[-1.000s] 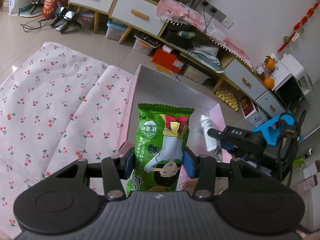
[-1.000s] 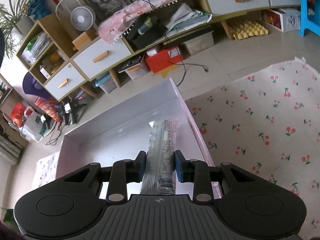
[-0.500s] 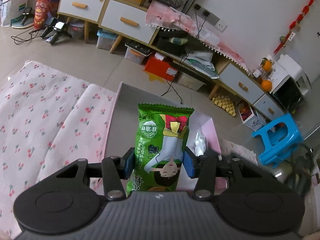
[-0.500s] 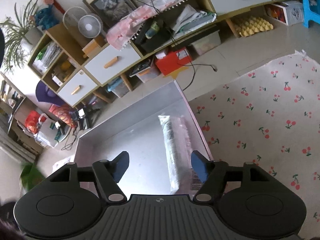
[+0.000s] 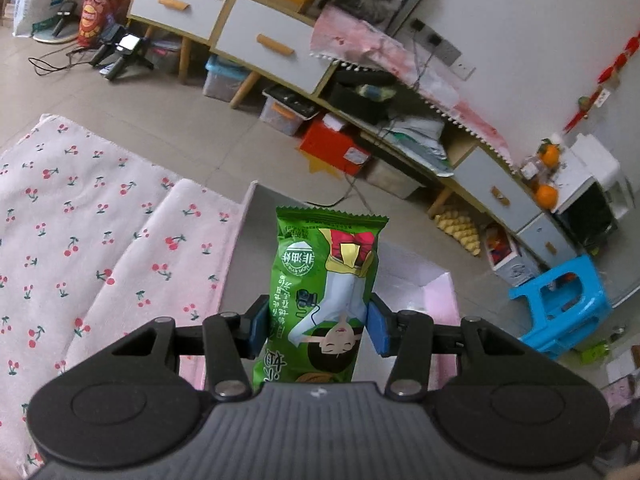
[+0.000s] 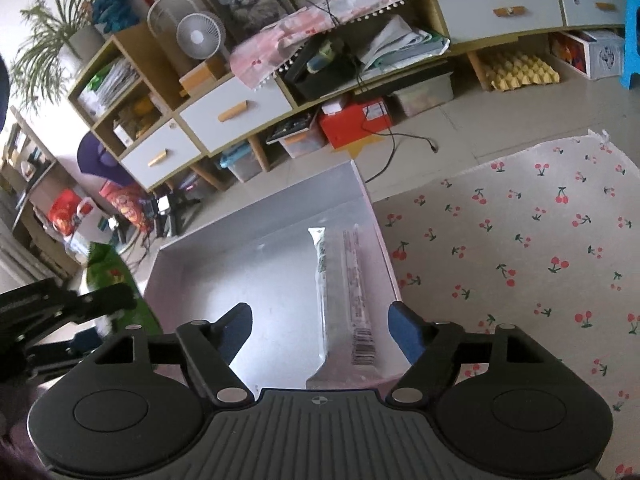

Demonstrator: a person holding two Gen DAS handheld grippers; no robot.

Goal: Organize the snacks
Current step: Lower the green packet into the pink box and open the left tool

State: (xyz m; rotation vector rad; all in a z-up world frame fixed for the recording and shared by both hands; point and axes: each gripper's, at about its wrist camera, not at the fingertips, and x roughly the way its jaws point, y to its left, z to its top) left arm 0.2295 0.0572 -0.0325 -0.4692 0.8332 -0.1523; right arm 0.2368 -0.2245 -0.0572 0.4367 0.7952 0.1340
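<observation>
The left hand-held gripper [image 5: 317, 330] clamps a green snack packet [image 5: 323, 296] upright above the pale box [image 5: 416, 276]. The right hand-held gripper [image 6: 320, 326], its jaws having just been opening, stands wide and empty over a long silver snack pack [image 6: 345, 300] lying along the box's right wall [image 6: 380, 240], on the cherry-print cloth [image 6: 520, 256].

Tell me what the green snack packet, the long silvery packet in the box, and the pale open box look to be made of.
Green snack packet: glossy printed plastic film, judging by its sheen and zigzag-cut top edge.
Long silvery packet: likely foil-lined or metallised film; it looks reflective, with a printed barcode.
Pale open box: probably smooth matte cardboard, with thin flat walls, sharp folded corners and pinkish edges.
</observation>
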